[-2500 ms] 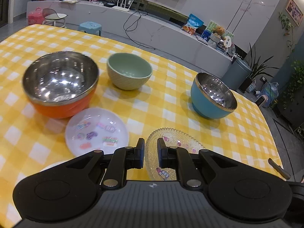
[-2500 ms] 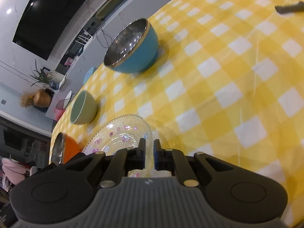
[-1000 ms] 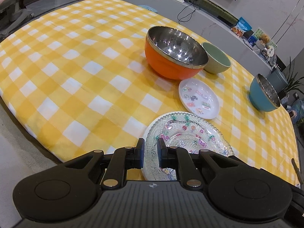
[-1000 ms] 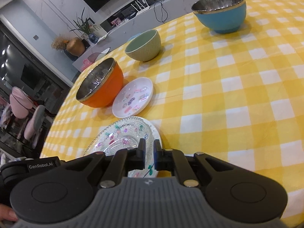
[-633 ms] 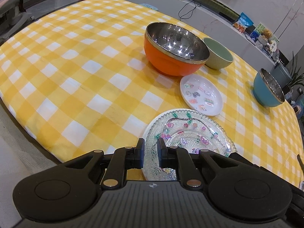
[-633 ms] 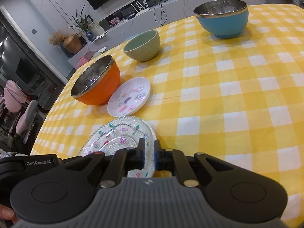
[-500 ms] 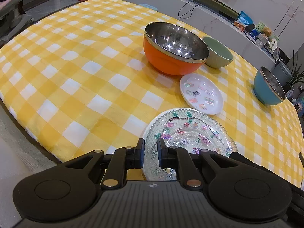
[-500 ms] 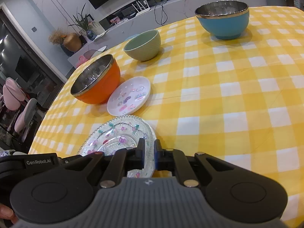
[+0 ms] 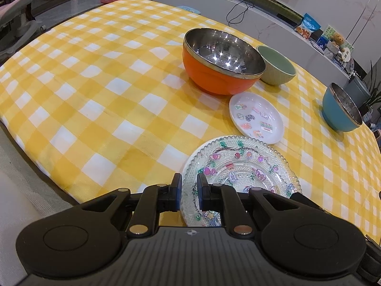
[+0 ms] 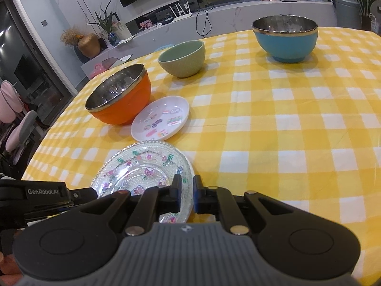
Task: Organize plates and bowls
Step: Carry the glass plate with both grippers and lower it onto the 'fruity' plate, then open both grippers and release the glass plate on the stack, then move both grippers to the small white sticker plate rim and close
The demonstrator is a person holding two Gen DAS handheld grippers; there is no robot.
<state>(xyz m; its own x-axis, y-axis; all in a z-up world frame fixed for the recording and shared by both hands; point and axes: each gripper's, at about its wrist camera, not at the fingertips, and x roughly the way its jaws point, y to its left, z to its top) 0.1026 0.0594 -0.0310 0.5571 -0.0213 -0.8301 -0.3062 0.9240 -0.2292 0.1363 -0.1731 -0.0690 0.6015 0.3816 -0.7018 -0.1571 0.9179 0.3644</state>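
Note:
Both grippers hold one clear beaded glass plate [image 9: 240,169] [image 10: 142,166] with coloured stickers, low over the yellow checked table's near edge. My left gripper [image 9: 189,190] is shut on its left rim and my right gripper [image 10: 185,190] is shut on its right rim. I cannot tell whether the plate touches the cloth. Just beyond it lies a small white sticker plate [image 9: 256,118] [image 10: 160,121]. Behind that stand an orange steel-lined bowl [image 9: 221,71] [image 10: 119,97] and a green bowl [image 9: 276,68] [image 10: 182,57]. A blue steel-lined bowl [image 9: 340,109] [image 10: 285,40] stands apart at the far right.
The checked cloth [image 9: 95,83] stretches wide to the left of the bowls, and its edge drops off close below the left gripper. A hand [image 10: 9,269] shows at the lower left of the right wrist view. A long low cabinet [image 10: 238,12] runs behind the table.
The glass plate came from right of the small white plate to the table's near edge, held at both rims. In the last second the right gripper rolled a little; the plate stayed put.

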